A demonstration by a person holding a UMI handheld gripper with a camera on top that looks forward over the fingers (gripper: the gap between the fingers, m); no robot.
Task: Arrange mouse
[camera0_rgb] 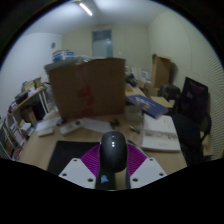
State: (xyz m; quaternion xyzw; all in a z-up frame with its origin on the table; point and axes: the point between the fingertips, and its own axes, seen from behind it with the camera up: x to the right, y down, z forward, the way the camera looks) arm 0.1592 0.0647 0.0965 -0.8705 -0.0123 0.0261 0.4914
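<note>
The hand-held gripper [113, 172] is clamping a dark grey, glossy mouse [113, 150] between its purple pads, holding it above the black mat [70, 155], near the cardboard box [87, 87] on the bench [35, 150].

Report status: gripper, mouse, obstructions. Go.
Gripper shut on mouse. Mouse held above black mat on desk. Cardboard box well beyond, papers beside; nothing blocking.

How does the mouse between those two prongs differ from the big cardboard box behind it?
The mouse is small, dark and rounded; the cardboard box is large, brown and square-edged. The mouse sits between the gripper fingers, which press its sides; the box stands well beyond them, untouched. The mouse lies low; the box stands tall. Both are on the same table.
</note>
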